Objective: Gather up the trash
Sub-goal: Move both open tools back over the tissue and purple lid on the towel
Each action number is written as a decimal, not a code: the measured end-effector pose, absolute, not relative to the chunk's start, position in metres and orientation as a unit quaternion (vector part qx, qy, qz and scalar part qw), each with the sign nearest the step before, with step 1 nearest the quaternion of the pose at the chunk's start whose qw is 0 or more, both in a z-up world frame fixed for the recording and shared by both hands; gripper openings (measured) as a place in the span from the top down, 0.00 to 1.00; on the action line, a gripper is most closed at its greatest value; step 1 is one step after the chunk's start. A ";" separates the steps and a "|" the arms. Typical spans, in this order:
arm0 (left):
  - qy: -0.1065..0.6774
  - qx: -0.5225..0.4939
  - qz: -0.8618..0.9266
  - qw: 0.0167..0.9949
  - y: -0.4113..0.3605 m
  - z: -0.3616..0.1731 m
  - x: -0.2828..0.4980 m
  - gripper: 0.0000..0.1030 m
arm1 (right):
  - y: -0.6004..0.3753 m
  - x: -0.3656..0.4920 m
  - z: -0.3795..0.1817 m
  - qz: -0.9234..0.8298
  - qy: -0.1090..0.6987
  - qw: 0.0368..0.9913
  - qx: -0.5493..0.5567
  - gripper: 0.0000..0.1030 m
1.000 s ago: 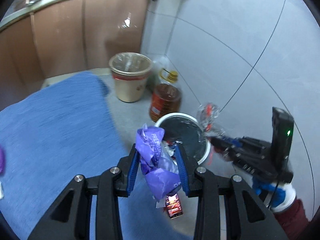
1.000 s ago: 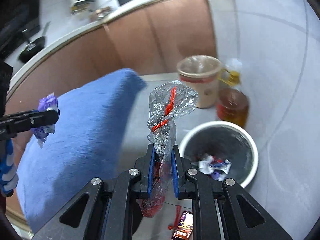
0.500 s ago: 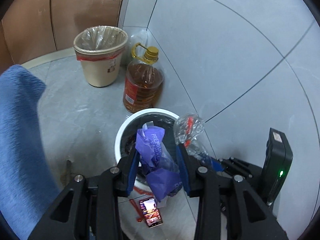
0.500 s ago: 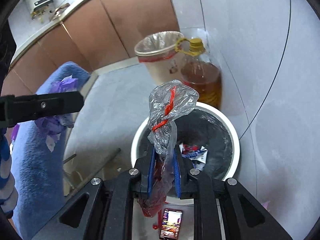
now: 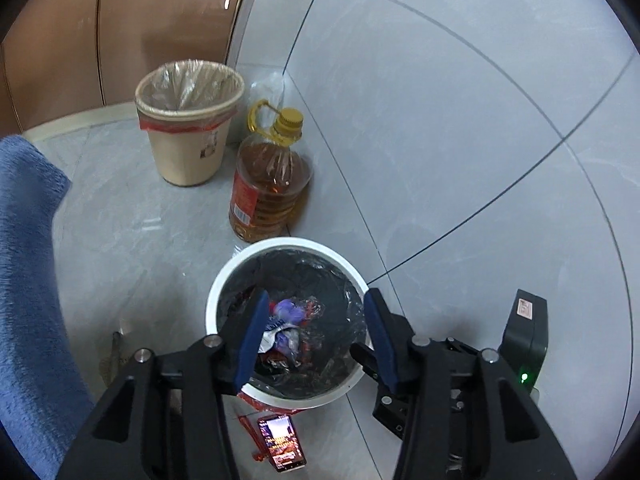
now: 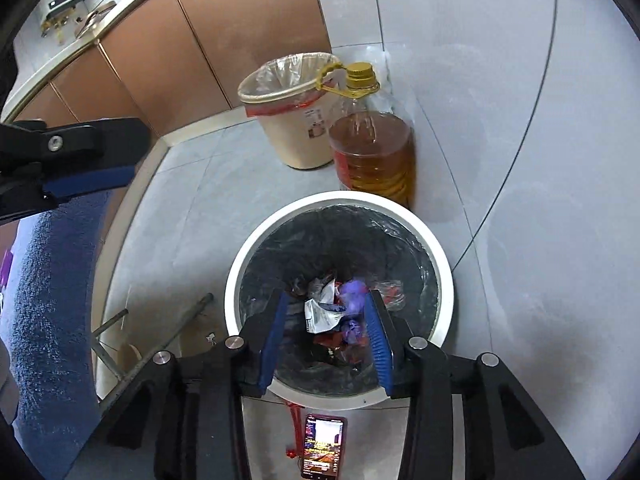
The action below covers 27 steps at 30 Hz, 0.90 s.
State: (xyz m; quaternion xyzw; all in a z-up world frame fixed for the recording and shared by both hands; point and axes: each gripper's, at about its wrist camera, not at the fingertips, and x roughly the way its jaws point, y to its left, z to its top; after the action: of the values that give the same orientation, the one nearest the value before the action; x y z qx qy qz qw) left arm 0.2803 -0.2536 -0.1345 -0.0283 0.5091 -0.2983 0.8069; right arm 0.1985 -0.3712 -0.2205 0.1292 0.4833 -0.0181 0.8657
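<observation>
While both tools hang over the white bin (image 6: 236, 280), the left gripper (image 5: 316, 338) and right gripper (image 6: 326, 330) are opening with nothing between their jaws; the purple wrapper (image 6: 352, 289) lies in the bin below them among other trash.

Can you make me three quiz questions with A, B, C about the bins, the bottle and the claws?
1. Where is the oil bottle?
A. between the beige bin and the white bin
B. inside the white bin
C. on the blue cloth

2. What colour is the bottle's cap?
A. red
B. yellow
C. green

3. What is the left claw holding?
A. a purple wrapper
B. a phone
C. nothing

Answers:
1 A, it stands on the floor with a bin on either side.
2 B, the cap and handle are yellow.
3 C, its jaws are opening, empty, above the trash in the bin.
</observation>
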 end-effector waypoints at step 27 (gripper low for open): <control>0.383 -0.033 -0.228 0.894 -0.082 0.021 0.157 0.54 | -0.266 0.115 -0.012 0.049 0.332 0.941 0.055 0.54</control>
State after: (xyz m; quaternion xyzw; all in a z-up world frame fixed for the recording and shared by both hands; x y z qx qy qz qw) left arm 0.1573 -0.0817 0.0206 -0.0334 0.3834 -0.2276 0.8945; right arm 0.1145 -0.2656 -0.0119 0.0550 0.3315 0.0485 0.9406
